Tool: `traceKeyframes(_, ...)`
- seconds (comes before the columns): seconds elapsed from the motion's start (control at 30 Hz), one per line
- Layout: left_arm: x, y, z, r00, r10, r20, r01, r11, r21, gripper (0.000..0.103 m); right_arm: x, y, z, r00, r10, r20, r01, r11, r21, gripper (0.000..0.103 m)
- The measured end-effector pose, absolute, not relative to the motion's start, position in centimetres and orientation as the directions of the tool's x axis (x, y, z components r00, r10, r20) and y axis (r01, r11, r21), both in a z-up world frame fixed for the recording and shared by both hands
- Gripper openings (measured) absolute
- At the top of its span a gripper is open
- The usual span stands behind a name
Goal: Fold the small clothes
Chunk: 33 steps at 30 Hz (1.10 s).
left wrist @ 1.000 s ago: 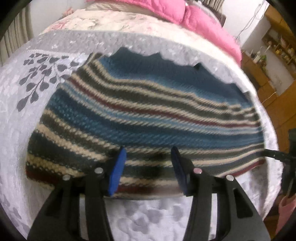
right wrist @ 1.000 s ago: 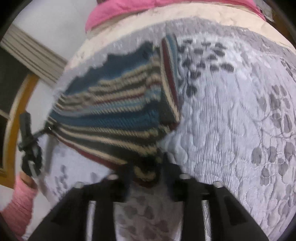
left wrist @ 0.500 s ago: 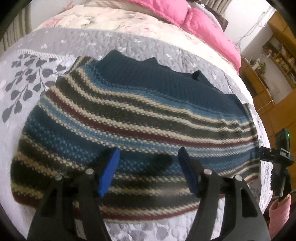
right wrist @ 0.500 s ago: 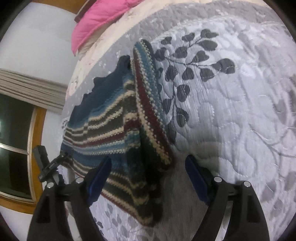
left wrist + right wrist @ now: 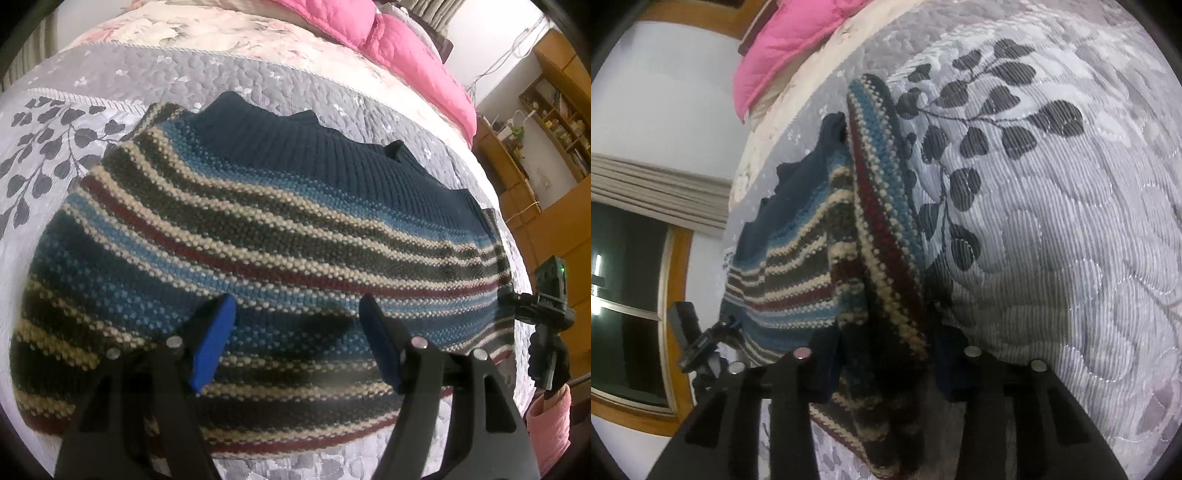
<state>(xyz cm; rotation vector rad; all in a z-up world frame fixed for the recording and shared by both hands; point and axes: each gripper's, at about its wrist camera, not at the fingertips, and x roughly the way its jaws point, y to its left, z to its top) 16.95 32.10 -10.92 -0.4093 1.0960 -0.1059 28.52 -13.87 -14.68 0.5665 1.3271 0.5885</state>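
A striped knit sweater with a navy collar lies spread on the grey quilted bed cover. My left gripper hovers open over its lower striped part, blue pads apart, holding nothing. In the right wrist view the sweater's side edge is doubled over into a thick fold. That fold runs down between the fingers of my right gripper, which have closed in against it on both sides. The fingertips there are dark and partly hidden by the knit.
Pink bedding and a floral sheet lie beyond the sweater. A black device on a mount stands at the bed's edge by the sweater's corner, with pink cloth below it. Wooden shelves stand to the right. A window is left.
The left gripper moved forward over the sweater and stayed open. The right gripper, shut a second ago, opened wide, then narrowed again around the folded side edge.
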Motion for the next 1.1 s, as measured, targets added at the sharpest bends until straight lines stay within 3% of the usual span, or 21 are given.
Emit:
traceKeyframes(0.27,17.4,32.2,-11.0,0.437,-0.290,-0.851,-0.095,0.926,-0.365,0.069,28.1,-15.3,-12.4,0.174,0.752,-0.636,-0.027,0.649,0.760,0.031)
traceKeyframes(0.63,16.7,33.7,-10.9,0.456,-0.371,-0.809,-0.113,0.878,-0.466,0.069,28.1,-1.2,-2.3,0.150,0.702,-0.696,-0.338,0.698,0.631,0.031)
traceKeyframes(0.9,16.7,34.0,-11.0,0.462,-0.388,-0.797,-0.126,0.861,-0.492,0.070,27.8,7.6,-5.8,0.064,0.615,-0.786,-0.420,0.731,0.538,0.031)
traceKeyframes(1.1,16.9,34.0,-10.9,0.458,-0.395,-0.796,-0.135,0.854,-0.502,0.071,27.4,9.0,-8.7,-0.019,0.638,-0.770,-0.419,0.694,0.586,0.042)
